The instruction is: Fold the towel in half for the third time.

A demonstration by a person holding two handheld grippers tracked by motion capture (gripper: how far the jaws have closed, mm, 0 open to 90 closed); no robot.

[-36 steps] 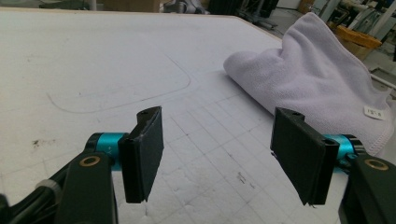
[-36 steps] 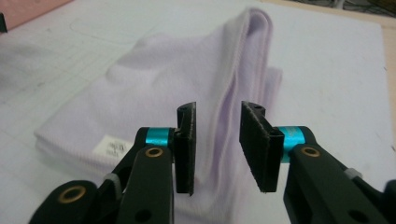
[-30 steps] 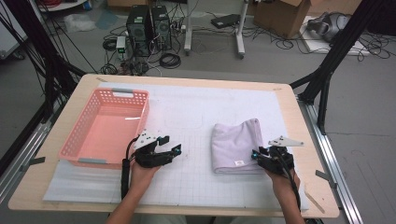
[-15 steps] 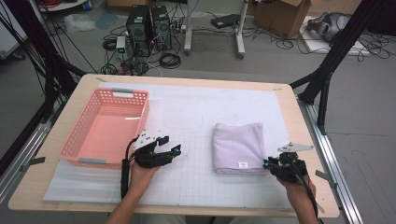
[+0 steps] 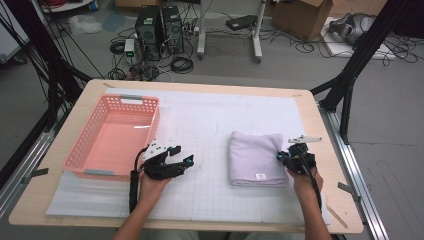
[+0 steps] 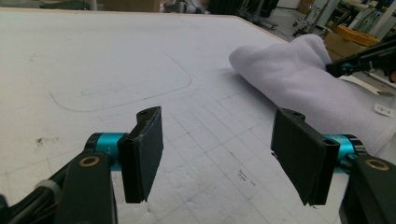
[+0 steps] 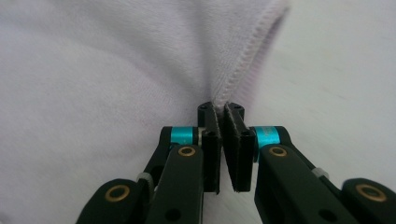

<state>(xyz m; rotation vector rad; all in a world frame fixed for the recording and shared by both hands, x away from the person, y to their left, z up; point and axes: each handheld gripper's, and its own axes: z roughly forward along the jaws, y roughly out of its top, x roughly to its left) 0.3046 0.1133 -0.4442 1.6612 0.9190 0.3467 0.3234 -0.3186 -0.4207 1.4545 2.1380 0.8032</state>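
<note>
Right gripper view looks straight down the right gripper [image 7: 223, 116], whose fingers [image 7: 209, 135] have just been closing and are now pressed almost together on the stitched hem of the folded white towel [image 7: 93, 70], a small pinch of cloth rising between the pads. Around that pinch the fabric puckers into a ridge, and the pale mat [image 7: 336, 70] lies beside the hem. Seen from the high view, the right gripper [image 5: 292, 156] sits at the towel's [image 5: 255, 157] right edge, with the person's right hand [image 5: 302, 182] behind it and a cable running back along the forearm. The towel lies flat on the gridded white mat [image 5: 215, 125], right of the middle of the bench [image 5: 90, 90], a small label showing near its near edge. The left gripper [image 5: 181, 160] rests on the mat well to the left of the towel, just beside the pink basket [image 5: 80, 160], held by the left hand [image 5: 152, 182]. In the left gripper view its fingers [image 6: 142, 154] stand wide apart with nothing between them, only bare mat [image 6: 93, 56] beneath, and the towel [image 6: 299, 79] lies off ahead and to the right. The basket stands on the left part of the bench, its near corner beside the left gripper.
</note>
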